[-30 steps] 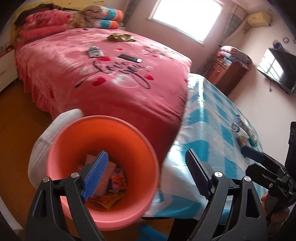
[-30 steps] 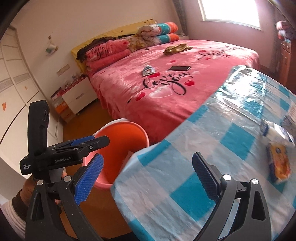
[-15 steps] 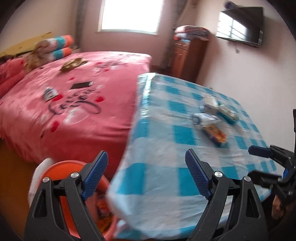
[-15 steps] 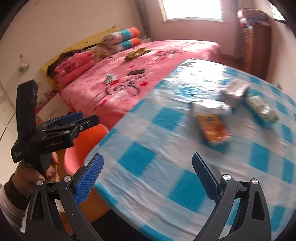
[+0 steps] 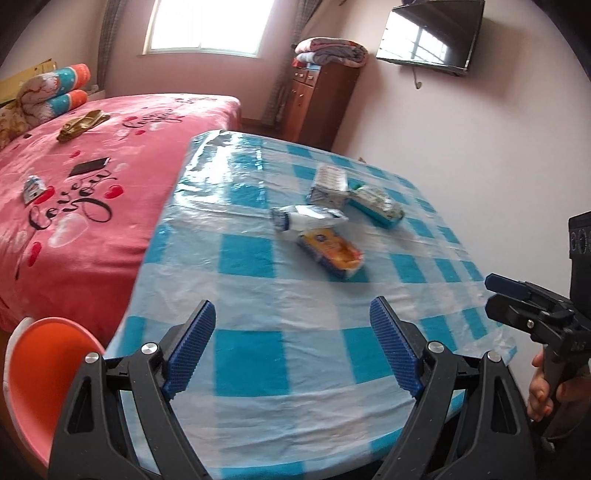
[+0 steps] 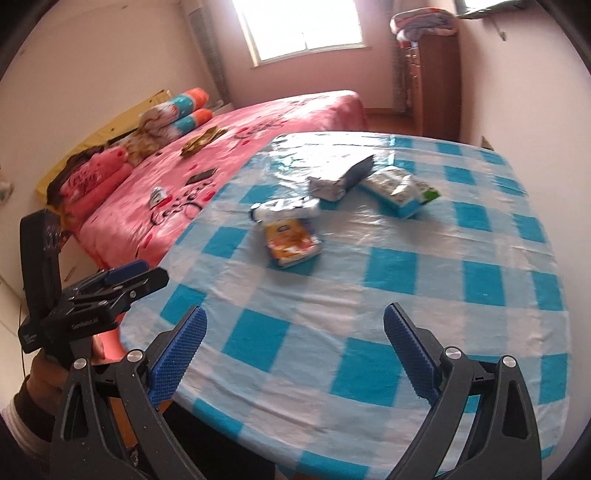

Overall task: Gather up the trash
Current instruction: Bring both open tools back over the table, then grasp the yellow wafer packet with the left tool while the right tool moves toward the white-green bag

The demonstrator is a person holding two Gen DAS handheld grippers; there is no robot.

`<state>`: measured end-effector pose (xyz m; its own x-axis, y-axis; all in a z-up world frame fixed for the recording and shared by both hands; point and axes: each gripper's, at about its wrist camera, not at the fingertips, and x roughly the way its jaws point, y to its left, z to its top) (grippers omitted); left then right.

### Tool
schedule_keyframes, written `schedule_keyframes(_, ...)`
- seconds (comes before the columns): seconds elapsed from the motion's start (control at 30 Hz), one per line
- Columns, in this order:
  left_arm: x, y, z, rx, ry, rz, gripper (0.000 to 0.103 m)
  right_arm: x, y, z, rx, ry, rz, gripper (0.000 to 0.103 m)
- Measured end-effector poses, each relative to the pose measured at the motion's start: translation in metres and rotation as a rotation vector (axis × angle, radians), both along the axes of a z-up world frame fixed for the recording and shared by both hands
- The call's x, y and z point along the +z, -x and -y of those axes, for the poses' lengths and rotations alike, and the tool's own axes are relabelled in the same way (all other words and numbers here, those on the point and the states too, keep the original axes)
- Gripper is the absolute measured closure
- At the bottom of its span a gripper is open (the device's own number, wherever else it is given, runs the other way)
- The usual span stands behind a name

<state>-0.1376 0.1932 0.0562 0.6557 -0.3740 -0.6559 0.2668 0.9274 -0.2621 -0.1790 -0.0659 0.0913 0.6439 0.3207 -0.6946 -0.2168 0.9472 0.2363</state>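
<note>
Several snack wrappers lie on the blue-checked table (image 5: pixel 258 354): an orange packet (image 5: pixel 330 251) (image 6: pixel 291 242), a white-blue wrapper (image 5: pixel 308 218) (image 6: pixel 284 208), a silver bag (image 5: pixel 328 184) (image 6: pixel 341 179) and a teal-white packet (image 5: pixel 376 205) (image 6: pixel 400 192). The orange bin (image 5: pixel 48 373) stands at the table's left edge, low left in the left wrist view. My left gripper (image 5: pixel 291 350) is open and empty over the table's near edge. My right gripper (image 6: pixel 293 352) is open and empty, also at the near edge.
A pink bed (image 5: pixel 92 184) lies left of the table, with a phone (image 5: pixel 89 167), a small packet (image 5: pixel 32 184) and a brown cloth (image 5: pixel 81 123). A wooden cabinet (image 5: pixel 317 99) and a wall television (image 5: pixel 432 33) are behind.
Both grippers have swung from the orange bin and bed towards the table. The wrappers have come nearer to the centre of both views. Both grippers stay open.
</note>
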Motion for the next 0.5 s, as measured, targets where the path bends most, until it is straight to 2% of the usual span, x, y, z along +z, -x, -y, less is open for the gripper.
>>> schedule_keyframes(0.27,0.011,-0.001,0.029,-0.043,0.020,-0.002,0.017,0.010,-0.005,0.032,-0.054,-0.031,0.028,0.008)
schedule_keyframes(0.5,0.003,-0.010,0.048,-0.036,0.038,-0.047,0.017,0.011,-0.025,0.047,-0.052,-0.040,0.031,0.008)
